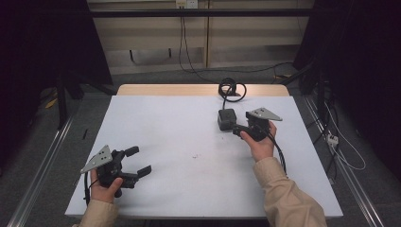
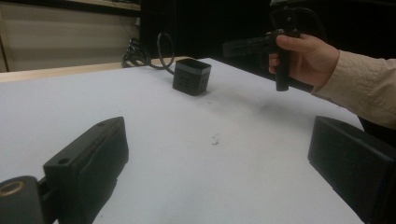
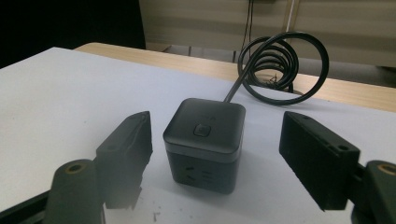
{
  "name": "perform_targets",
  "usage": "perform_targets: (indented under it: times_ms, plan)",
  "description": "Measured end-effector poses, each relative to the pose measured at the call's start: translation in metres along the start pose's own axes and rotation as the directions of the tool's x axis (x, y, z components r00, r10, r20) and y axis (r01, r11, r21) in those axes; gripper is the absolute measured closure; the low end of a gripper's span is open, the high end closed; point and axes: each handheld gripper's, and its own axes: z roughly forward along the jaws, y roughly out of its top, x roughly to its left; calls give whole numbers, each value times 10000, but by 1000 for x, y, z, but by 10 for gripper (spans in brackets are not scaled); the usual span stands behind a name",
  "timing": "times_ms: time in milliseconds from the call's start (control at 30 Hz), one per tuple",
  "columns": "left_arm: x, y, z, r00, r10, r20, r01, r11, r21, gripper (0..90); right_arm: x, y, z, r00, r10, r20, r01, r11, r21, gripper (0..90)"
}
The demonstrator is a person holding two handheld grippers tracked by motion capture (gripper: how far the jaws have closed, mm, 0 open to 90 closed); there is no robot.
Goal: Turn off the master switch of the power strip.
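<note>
A black cube-shaped power block (image 1: 226, 119) with a button on top stands on the white mat (image 1: 179, 127) right of centre. Its black cable (image 1: 231, 89) lies coiled behind it. My right gripper (image 1: 232, 125) reaches the cube from the right. In the right gripper view the cube (image 3: 205, 140) sits between the open jaws of my right gripper (image 3: 215, 126), with a gap on each side. My left gripper (image 1: 141, 160) rests open near the front left corner, nothing between its fingers. From the left gripper view the cube (image 2: 191, 77) is far off, with the right gripper (image 2: 229, 47) beside it.
The mat covers most of a wooden table, whose bare strip (image 1: 198, 90) shows at the back. Cables run across the floor behind and to the right (image 1: 340, 146). A small dark mark (image 1: 195, 155) lies on the mat's middle.
</note>
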Motion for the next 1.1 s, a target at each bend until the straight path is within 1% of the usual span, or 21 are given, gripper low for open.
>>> perform_targets:
  times_ms: [100,167,233,433,500,600,633,700,733,800,1100]
  plan:
    - [0,0,0,10000,3,-5,-3,10000,-3,47,1,2,4,9999,-141,-36,141,9999,38,335]
    - [0,0,-1,10000,18,-10,-18,10000,-13,47,1,3,5,9999,-143,-47,143,9999,59,348]
    - [0,0,-1,10000,-10,-1,10,10000,-4,47,2,5,8,9998,-194,-69,195,9997,118,406]
    - [1,0,-1,10000,11,-1,-11,10000,-19,47,3,8,14,9996,-131,-258,136,9998,164,538]
    - [1,0,-1,10000,20,1,-20,10000,0,47,3,8,14,9996,-125,-267,130,9998,172,550]
    - [1,0,-1,10000,20,3,-20,10000,-17,47,2,9,16,9995,37,-304,-32,9998,184,629]
    - [1,0,-1,10000,20,-3,-20,10000,-20,47,2,9,16,9995,37,-304,-32,9998,184,629]
    - [1,0,-2,10000,12,8,-12,10000,-14,47,0,10,18,9994,49,-344,-40,9997,248,672]
    - [1,0,-2,10000,19,6,-19,10000,-10,47,0,10,18,9994,49,-344,-40,9997,248,672]
    - [1,0,-2,10000,8,8,-8,10000,-21,47,0,10,20,9990,114,-428,-101,9995,289,704]
    - [1,-1,-2,10000,20,20,-20,10000,-6,47,-2,12,25,9991,100,-406,-86,9994,347,758]
